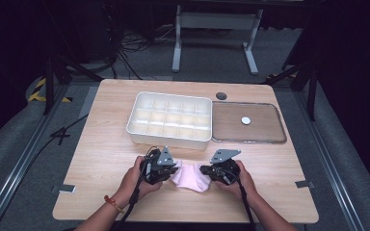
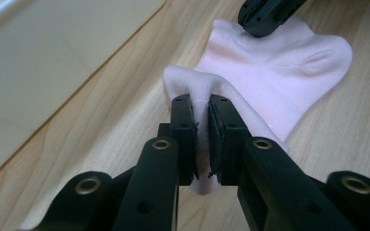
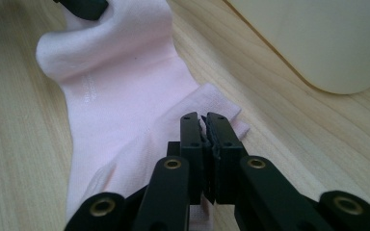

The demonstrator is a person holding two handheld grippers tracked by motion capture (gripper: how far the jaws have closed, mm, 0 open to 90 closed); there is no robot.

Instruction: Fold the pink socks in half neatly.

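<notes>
A pale pink sock (image 1: 191, 177) lies flat on the wooden table near its front edge, between my two grippers. My left gripper (image 1: 174, 172) is shut on a raised fold of the sock (image 2: 279, 57) at one end; the cloth bulges up between its pads (image 2: 201, 103). My right gripper (image 1: 204, 169) is shut on the thin edge at the sock's (image 3: 120, 86) other end, its jaws (image 3: 205, 121) almost touching. Each gripper view shows the tip of the other gripper on the sock's far end: the right gripper (image 2: 266, 14) and the left gripper (image 3: 84, 6).
A white box (image 1: 134, 126) with several empty compartments stands just behind the sock. To its right lies a clear flat lid (image 1: 284, 137) with a small white disc (image 1: 245, 120) on it. A dark round cap (image 1: 221, 96) sits near the table's back edge.
</notes>
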